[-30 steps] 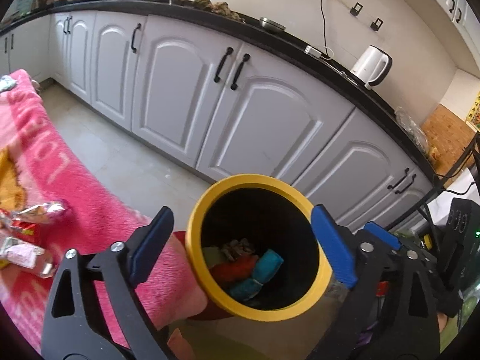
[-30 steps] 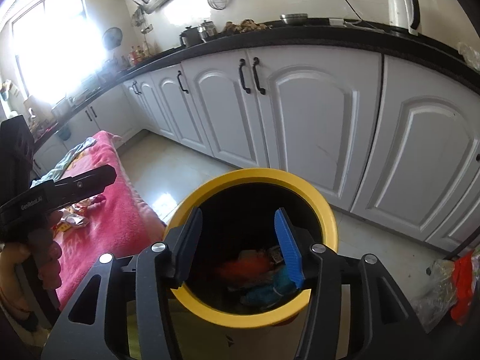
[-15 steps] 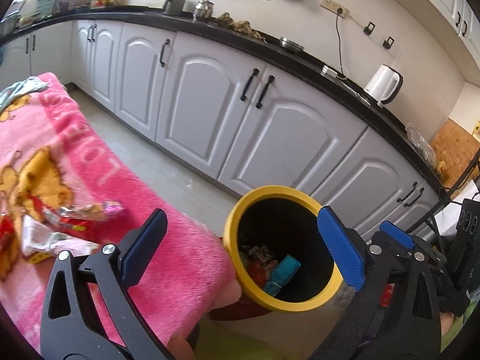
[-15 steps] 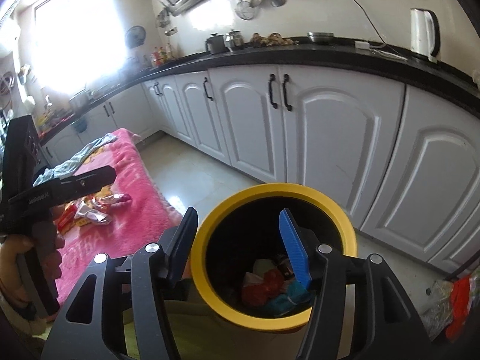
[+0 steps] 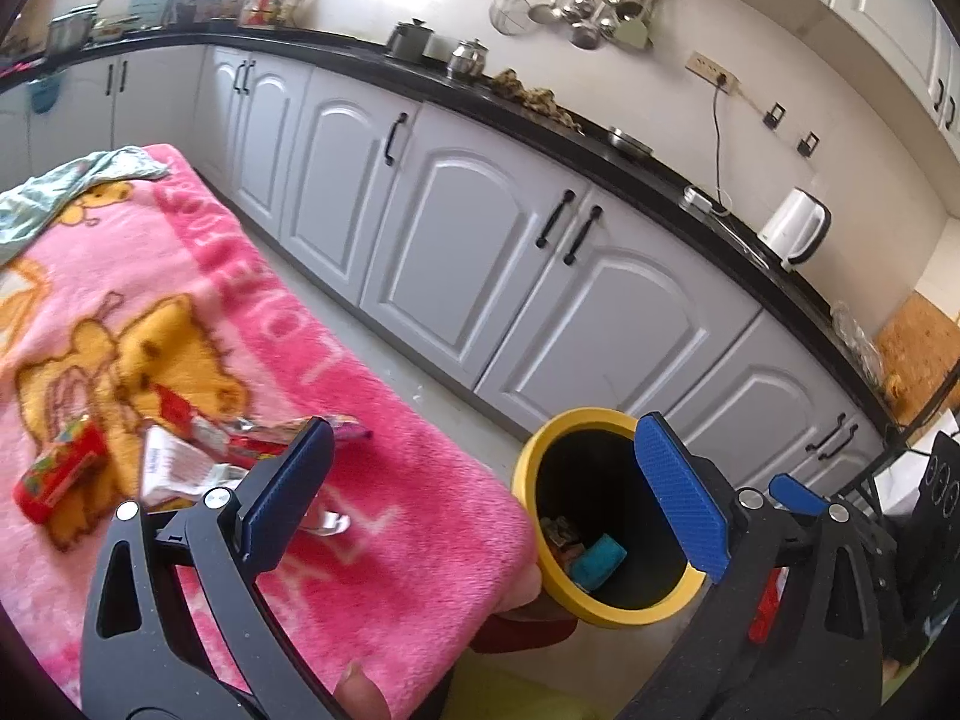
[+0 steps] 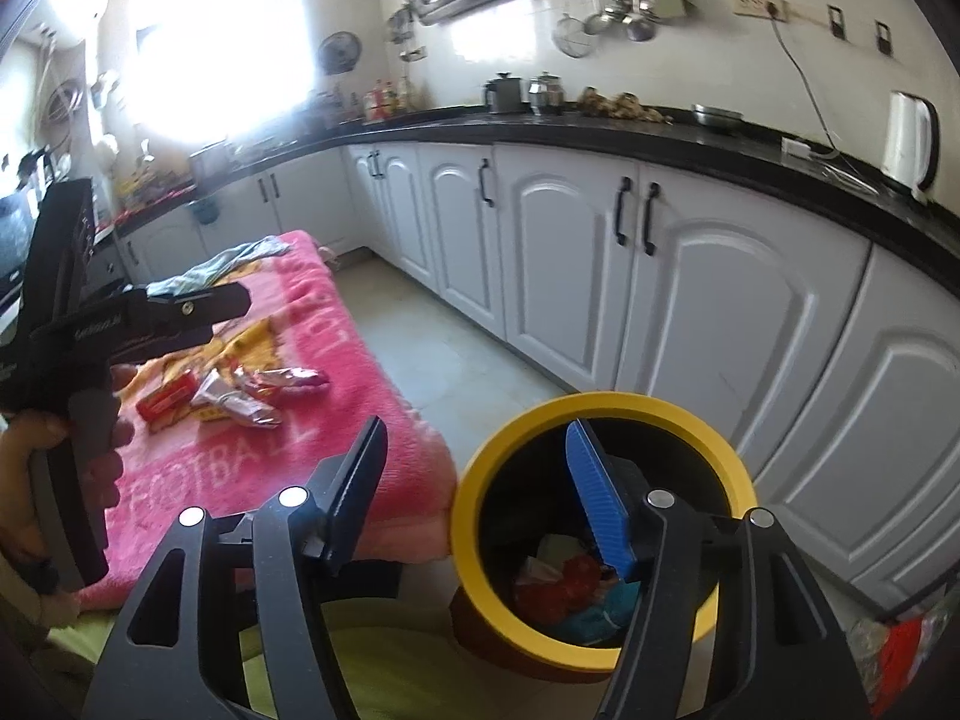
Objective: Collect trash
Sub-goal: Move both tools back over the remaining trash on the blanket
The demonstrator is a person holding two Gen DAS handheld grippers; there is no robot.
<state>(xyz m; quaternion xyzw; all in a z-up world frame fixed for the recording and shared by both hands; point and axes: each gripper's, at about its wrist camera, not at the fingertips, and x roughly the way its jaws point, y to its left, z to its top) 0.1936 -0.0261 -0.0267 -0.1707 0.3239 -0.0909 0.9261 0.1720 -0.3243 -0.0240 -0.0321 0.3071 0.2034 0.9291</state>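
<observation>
A yellow-rimmed bin (image 5: 531, 483) stands off the corner of a pink blanket (image 5: 372, 420), with red, blue and pale trash (image 5: 594, 555) at its bottom. Several wrappers (image 5: 198, 450) and a small red box (image 5: 57, 477) lie on the blanket. My left gripper (image 5: 480, 498) hangs open over the blanket's corner, nothing between its fingers. In the right wrist view my right gripper (image 6: 477, 492) hovers at the bin (image 6: 480, 480) rim's left side, its jaws opening and empty. The wrappers (image 6: 240, 393) lie far left, below the left gripper (image 6: 234, 303), which a hand (image 6: 36, 468) holds.
White cabinets (image 6: 720, 312) under a black counter (image 6: 660, 132) curve behind the bin, with a tiled floor strip (image 6: 444, 360) between them and the blanket. A white kettle (image 6: 909, 144) stands on the counter. A green cloth (image 5: 66, 186) lies at the blanket's far end, a plastic bag (image 6: 894, 642) on the floor.
Both views have drawn back from over the bin and swung left toward the blanket, bringing the wrappers into sight. The right gripper's jaws have spread wider.
</observation>
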